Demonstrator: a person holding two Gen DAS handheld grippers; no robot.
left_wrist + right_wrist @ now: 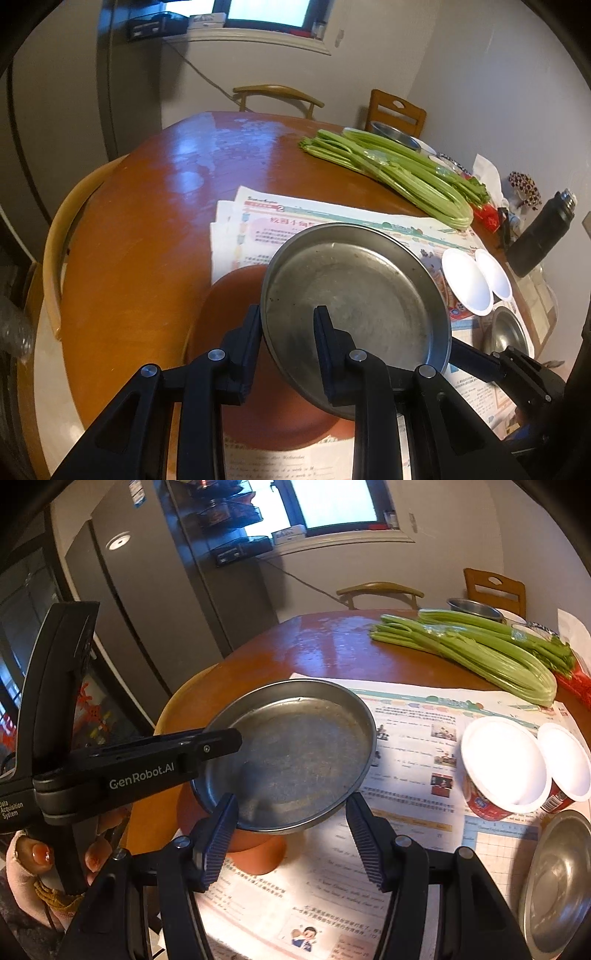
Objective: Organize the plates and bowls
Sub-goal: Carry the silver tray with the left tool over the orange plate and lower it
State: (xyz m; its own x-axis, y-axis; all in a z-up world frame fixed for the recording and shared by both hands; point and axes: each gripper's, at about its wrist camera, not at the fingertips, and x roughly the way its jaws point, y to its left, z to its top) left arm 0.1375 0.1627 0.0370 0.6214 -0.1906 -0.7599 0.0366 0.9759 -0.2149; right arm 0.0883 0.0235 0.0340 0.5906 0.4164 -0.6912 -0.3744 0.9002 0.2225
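My left gripper (288,325) is clamped on the near rim of the steel plate (354,291), one jaw inside and one outside, holding it tilted over the terracotta plate (236,295). My right gripper (291,827) stands wide apart, just before the steel plate's edge; two white bowls (502,764) sit off to its right.

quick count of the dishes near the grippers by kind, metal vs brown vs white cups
Metal plate, gripped at its rim by the left gripper: 1
Metal bowl on the newspaper: 1
Brown plate under the metal plate: 1
White cups: 2
Total: 5

The right gripper holds nothing.
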